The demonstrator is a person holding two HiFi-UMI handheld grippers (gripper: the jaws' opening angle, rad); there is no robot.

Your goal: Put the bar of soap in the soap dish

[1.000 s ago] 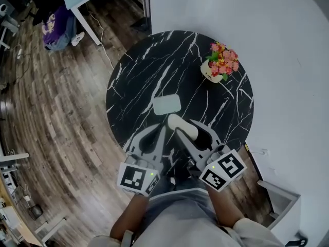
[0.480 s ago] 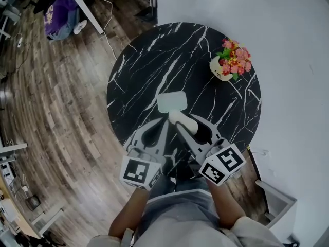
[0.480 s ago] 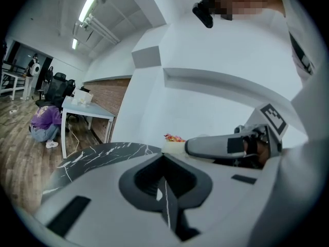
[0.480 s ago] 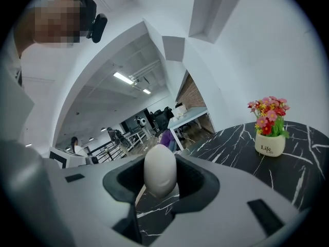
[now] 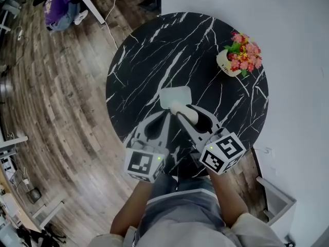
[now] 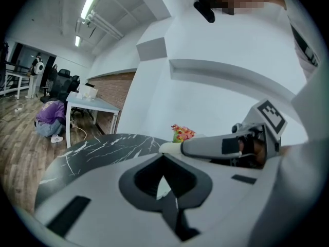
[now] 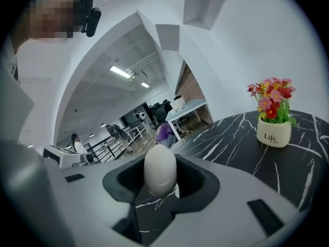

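White oval soap bar (image 5: 181,109) clamped in right gripper (image 5: 188,115), at near edge of pale soap dish (image 5: 174,94).

- My left gripper (image 5: 165,113) is grey plastic, with black pads inside its two long jaws.
- My right gripper (image 5: 185,112) looks just the same.
- Each gripper has a white cube (image 5: 143,164) at the back with black square marks and a tiny green light.
- I wear a pale grey shirt (image 5: 180,215) with short sleeves (image 5: 247,231).
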